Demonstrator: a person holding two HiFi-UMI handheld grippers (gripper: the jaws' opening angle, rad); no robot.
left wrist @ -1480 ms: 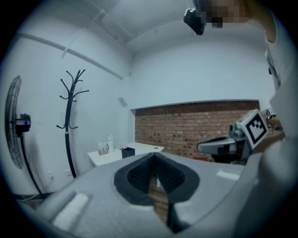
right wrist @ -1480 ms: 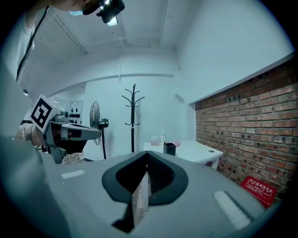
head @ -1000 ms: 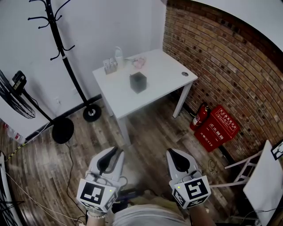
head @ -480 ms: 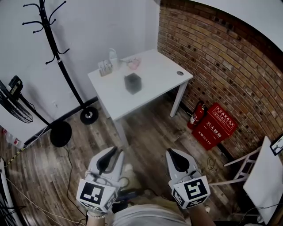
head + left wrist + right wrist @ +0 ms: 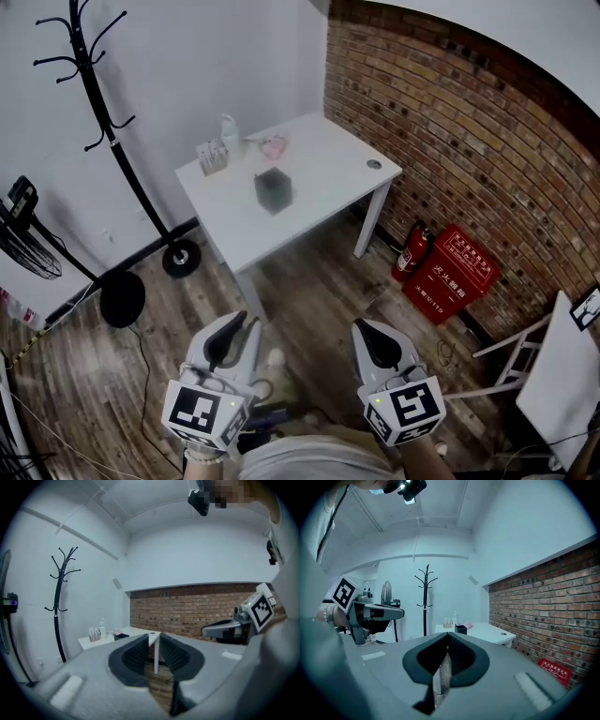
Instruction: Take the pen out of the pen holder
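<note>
Nearest to me, the left gripper (image 5: 246, 322) has its dark ribbed pads standing a narrow slot apart. In its own view I see a white table leg through that slot, and nothing is held. The right gripper (image 5: 362, 326) has its pads meeting at the tips, closed on nothing. Both bodies are smooth, rounded grey plastic. Each carries a white cube with black square markers at the back, and the two are held side by side and apart.

Below them runs a floor (image 5: 314, 295) of dark, worn wooden planks. Beyond it stands a plain white table (image 5: 314, 202) with a matt rectangular top and a small round grommet (image 5: 374, 164) near one corner. The pen holder (image 5: 272, 190) is a black boxy cup well apart from both grippers, near the middle of the tabletop. I cannot make out the pen at this size. Behind it, along the table's far edge, are a white bottle (image 5: 230, 134), a small rack (image 5: 212, 157) and something pink (image 5: 274, 145).

The head view alone shows the red fire extinguisher (image 5: 410, 253) and the red box (image 5: 457, 277) at the foot of the rough brick wall (image 5: 450, 122). It also shows the round base of the thin black coat stand (image 5: 112, 141). Each gripper view catches the other gripper side-on. Only the right one shows a standing fan (image 5: 387, 592) against the white wall.
</note>
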